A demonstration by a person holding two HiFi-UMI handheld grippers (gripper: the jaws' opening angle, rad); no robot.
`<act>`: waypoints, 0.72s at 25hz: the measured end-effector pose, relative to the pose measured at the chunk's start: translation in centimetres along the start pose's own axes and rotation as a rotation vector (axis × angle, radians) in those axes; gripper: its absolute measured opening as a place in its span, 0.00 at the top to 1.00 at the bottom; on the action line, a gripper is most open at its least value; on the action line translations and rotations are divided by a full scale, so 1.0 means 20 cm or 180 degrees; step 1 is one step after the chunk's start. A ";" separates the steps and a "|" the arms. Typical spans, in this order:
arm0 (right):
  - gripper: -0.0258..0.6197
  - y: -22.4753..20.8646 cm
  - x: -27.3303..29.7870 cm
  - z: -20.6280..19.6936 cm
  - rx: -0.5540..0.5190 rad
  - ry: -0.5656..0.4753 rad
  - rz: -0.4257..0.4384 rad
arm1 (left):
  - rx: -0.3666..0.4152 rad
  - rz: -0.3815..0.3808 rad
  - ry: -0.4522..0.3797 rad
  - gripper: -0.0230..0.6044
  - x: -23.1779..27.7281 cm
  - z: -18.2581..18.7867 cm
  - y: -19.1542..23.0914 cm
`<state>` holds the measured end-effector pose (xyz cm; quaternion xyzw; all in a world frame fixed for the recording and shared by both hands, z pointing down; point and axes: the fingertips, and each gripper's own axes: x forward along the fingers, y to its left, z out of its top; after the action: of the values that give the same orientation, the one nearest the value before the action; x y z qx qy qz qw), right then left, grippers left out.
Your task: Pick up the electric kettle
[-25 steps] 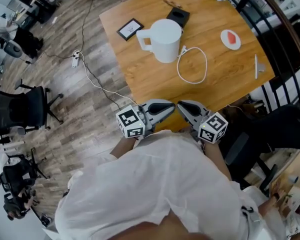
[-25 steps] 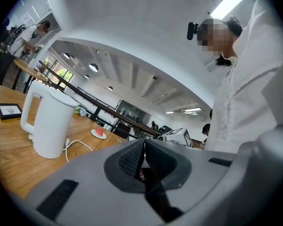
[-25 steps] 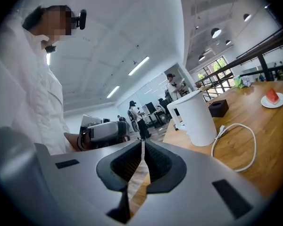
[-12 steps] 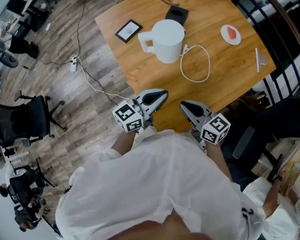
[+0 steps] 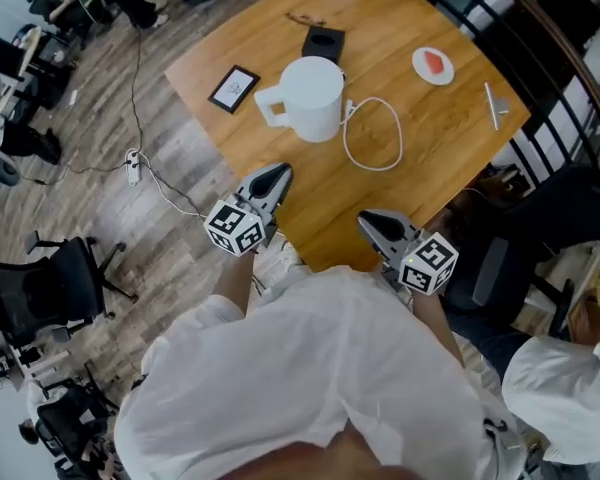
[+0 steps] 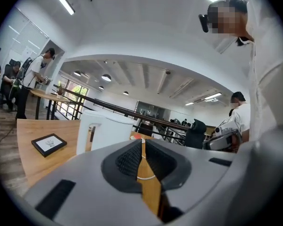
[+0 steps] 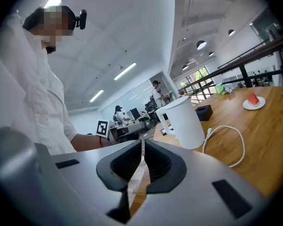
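The white electric kettle [image 5: 305, 98] stands upright on the wooden table [image 5: 450, 143], its handle [image 5: 267, 108] turned to the left. It also shows in the left gripper view [image 6: 106, 133] and the right gripper view [image 7: 184, 121]. My left gripper [image 5: 277, 176] is shut and empty, over the table's near left edge, a short way in front of the kettle's handle and pointing at it. My right gripper [image 5: 365, 220] is shut and empty at the table's near edge, further from the kettle. A white cable [image 5: 375, 133] loops beside the kettle on its right.
A black framed card [image 5: 233, 88] lies left of the kettle, a black box [image 5: 323, 43] behind it. A small plate with a red piece [image 5: 434, 64] and a thin white stick [image 5: 493, 105] lie to the right. Office chairs [image 5: 50, 283] and a floor cable [image 5: 155, 173] are at left; a railing [image 5: 555, 88] at right.
My left gripper has moved away from the right one, left and forward over the table edge toward the kettle's handle. The right gripper has stayed near the table's front edge.
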<state>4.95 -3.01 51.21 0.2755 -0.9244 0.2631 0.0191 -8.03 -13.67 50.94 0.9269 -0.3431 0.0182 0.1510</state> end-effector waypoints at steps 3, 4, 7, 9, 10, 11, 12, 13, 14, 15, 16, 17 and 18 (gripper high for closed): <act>0.94 0.00 -0.02 0.00 -0.0020 -0.0022 -0.0095 | 0.0096 0.0133 0.0028 0.95 0.01 0.00 0.11; 0.94 0.00 -0.03 0.00 -0.0026 -0.0026 -0.0119 | 0.0123 0.0174 0.0048 0.95 0.01 0.00 0.14; 0.93 -0.01 -0.04 0.01 -0.0047 -0.0047 -0.0170 | 0.0170 0.0257 0.0100 0.95 0.02 -0.02 0.22; 0.94 -0.02 -0.04 0.02 -0.0057 -0.0067 -0.0205 | 0.0207 0.0297 0.0117 0.95 0.03 -0.02 0.26; 0.94 -0.03 -0.04 0.03 -0.0061 -0.0073 -0.0223 | 0.0222 0.0316 0.0121 0.95 0.03 -0.02 0.28; 0.93 -0.03 -0.04 0.03 -0.0061 -0.0077 -0.0242 | 0.0231 0.0331 0.0122 0.95 0.04 -0.02 0.30; 0.94 -0.03 -0.04 0.04 -0.0057 -0.0079 -0.0258 | 0.0237 0.0343 0.0123 0.95 0.03 -0.01 0.31; 0.93 -0.03 -0.03 0.04 -0.0052 -0.0079 -0.0271 | 0.0243 0.0352 0.0126 0.95 0.03 -0.01 0.33; 0.94 -0.03 -0.03 0.05 -0.0050 -0.0078 -0.0280 | 0.0250 0.0364 0.0129 0.95 0.03 -0.01 0.34; 0.94 -0.03 -0.03 0.05 -0.0051 -0.0076 -0.0285 | 0.0259 0.0383 0.0132 0.95 0.04 -0.01 0.36; 0.94 -0.03 -0.02 0.05 -0.0057 -0.0076 -0.0286 | 0.0268 0.0409 0.0132 0.95 0.04 0.00 0.38; 0.93 -0.03 -0.02 0.05 -0.0065 -0.0075 -0.0284 | 0.0279 0.0440 0.0129 0.95 0.04 0.00 0.39; 0.94 -0.03 -0.02 0.06 -0.0070 -0.0075 -0.0284 | 0.0288 0.0473 0.0126 0.95 0.04 0.00 0.41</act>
<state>5.77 -3.86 50.50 0.3192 -0.9142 0.2486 0.0230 -12.71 -20.07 53.23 0.9042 -0.4067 0.0632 0.1141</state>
